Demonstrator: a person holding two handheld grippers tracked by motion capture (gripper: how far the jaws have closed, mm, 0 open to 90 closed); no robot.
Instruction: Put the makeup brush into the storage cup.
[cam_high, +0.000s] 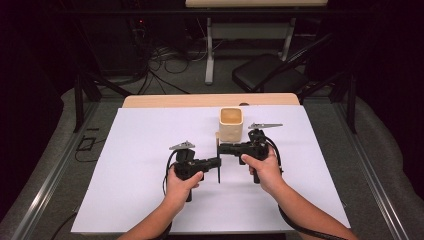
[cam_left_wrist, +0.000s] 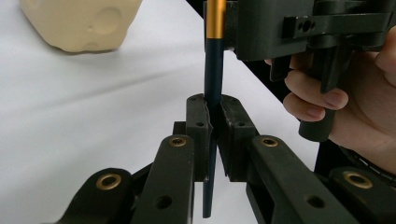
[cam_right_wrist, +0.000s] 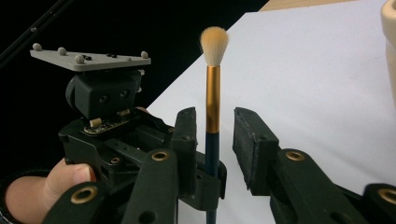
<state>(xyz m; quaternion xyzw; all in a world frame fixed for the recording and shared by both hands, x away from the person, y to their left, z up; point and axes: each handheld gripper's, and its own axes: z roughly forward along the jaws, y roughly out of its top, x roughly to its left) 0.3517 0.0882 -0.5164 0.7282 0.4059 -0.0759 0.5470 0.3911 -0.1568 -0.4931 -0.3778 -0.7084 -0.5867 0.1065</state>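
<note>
Gripping a small brush (cam_right_wrist: 213, 116) upright above the white sheet (cam_high: 150, 200), the left gripper (cam_left_wrist: 213, 121) held its dark handle clamped between shut jaws.

The right gripper (cam_right_wrist: 212, 140) faced it, jaws parted on either side of the gold ferrule, pads off it, bristles up; a cream cup (cam_high: 231, 124) stood just behind on the sheet.

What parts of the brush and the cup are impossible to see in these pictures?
- Brush lower handle tip: cut off by the bottom edge in the right gripper view.
- Brush bristles: cut off by the top edge in the left gripper view; too small to make out in the high view.
- The handle's middle: hidden between the left gripper's clamped jaws.
- Cup bottom inside: too small and blurred in the high view.
</note>
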